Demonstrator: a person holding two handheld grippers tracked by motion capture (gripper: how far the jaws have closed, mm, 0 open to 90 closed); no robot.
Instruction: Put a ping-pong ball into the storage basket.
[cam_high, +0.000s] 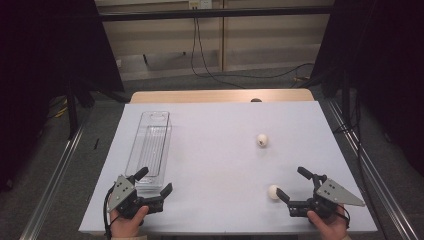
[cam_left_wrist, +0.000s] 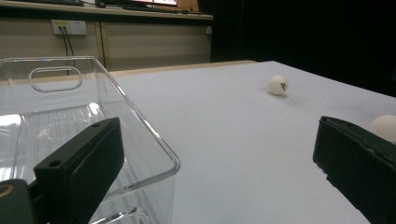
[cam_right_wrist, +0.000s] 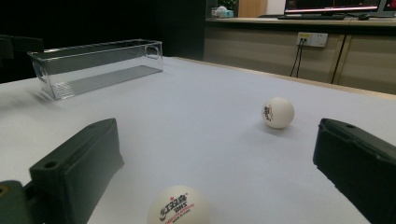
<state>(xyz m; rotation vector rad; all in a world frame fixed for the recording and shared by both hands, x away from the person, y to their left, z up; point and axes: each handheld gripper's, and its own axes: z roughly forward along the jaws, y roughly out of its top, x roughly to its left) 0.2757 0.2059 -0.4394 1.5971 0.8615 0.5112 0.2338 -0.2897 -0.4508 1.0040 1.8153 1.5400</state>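
Two white table-tennis balls lie on the white table. The far ball (cam_high: 262, 140) (cam_right_wrist: 278, 112) (cam_left_wrist: 278, 85) sits right of centre. The near ball (cam_high: 273, 192) (cam_right_wrist: 180, 205) (cam_left_wrist: 385, 127) lies low between the wide jaws of my right gripper (cam_high: 291, 181) (cam_right_wrist: 217, 144), closer to its left jaw, with no pad pressing on it. A clear plastic bin (cam_high: 150, 145) (cam_left_wrist: 140, 121) (cam_right_wrist: 98, 65) stands lengthwise at the left, with nothing in it. My left gripper (cam_high: 155, 180) (cam_left_wrist: 217, 140) is open at the bin's near end, one jaw by its near wall.
The white table (cam_high: 215, 150) ends in a wooden strip at the back. Dark curtains hang on both sides. Metal rails run along the floor left and right of the table. Cables trail on the floor behind it.
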